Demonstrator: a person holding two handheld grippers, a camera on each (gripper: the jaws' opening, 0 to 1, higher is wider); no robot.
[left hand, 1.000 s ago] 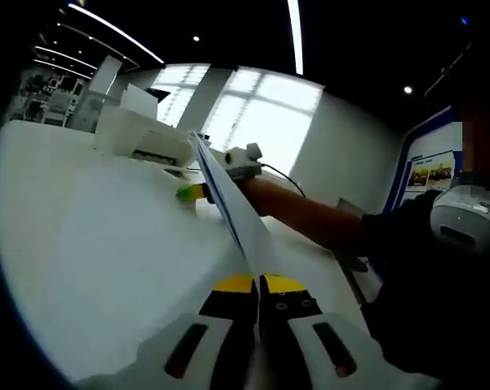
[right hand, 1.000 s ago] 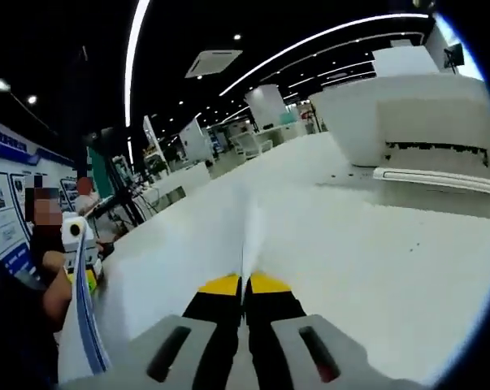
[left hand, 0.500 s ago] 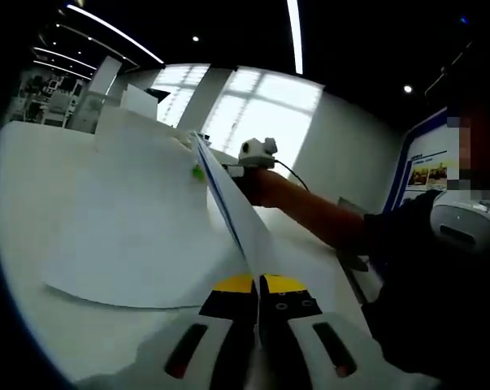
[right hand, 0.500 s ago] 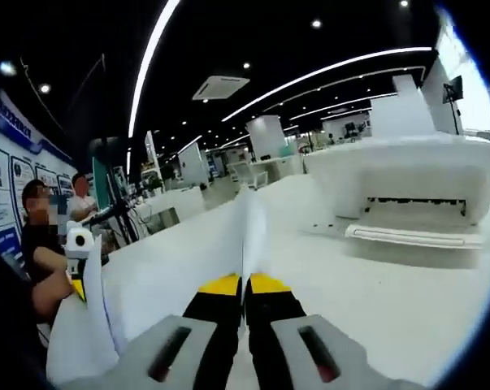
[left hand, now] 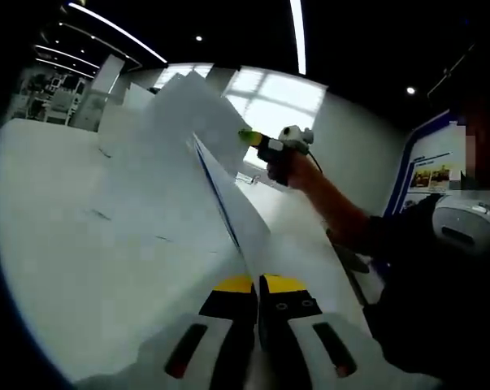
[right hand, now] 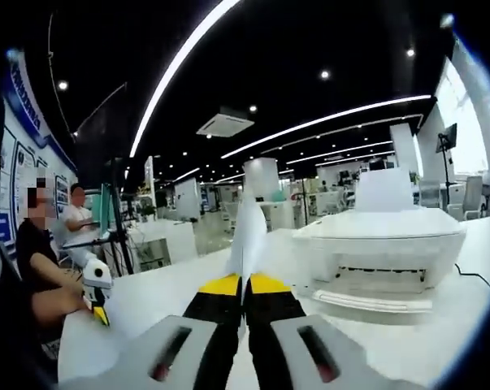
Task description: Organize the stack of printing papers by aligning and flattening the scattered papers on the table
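- Your left hand-held gripper [left hand: 258, 286] has its yellow-tipped jaws pinched together on the near edge of the papers [left hand: 188, 171], seen edge-on in the left gripper view.
- The papers are lifted off the desk [left hand: 58, 268], rising as a broad white sheaf that tilts up and away from you; a thin blue line runs along the edge nearest the jaws.
- Your right hand-held gripper [left hand: 261, 142], seen from the left gripper view, grips the far upper corner of the papers, with your hand [left hand: 287, 166] and forearm behind it.
- In the right gripper view, the right hand-held gripper [right hand: 244, 284] is clamped on the papers [right hand: 249, 236], which stand up as a narrow white sliver straight ahead of the jaws.
- A white printer [right hand: 383, 252] sits on the desk [right hand: 163, 296] just right of the papers.
- The left hand-held gripper [right hand: 97, 292] shows low at the left of the right gripper view.
- Wall posters [left hand: 430, 175] carry print, but it is too small to read; you cannot make out any brand on the printer.
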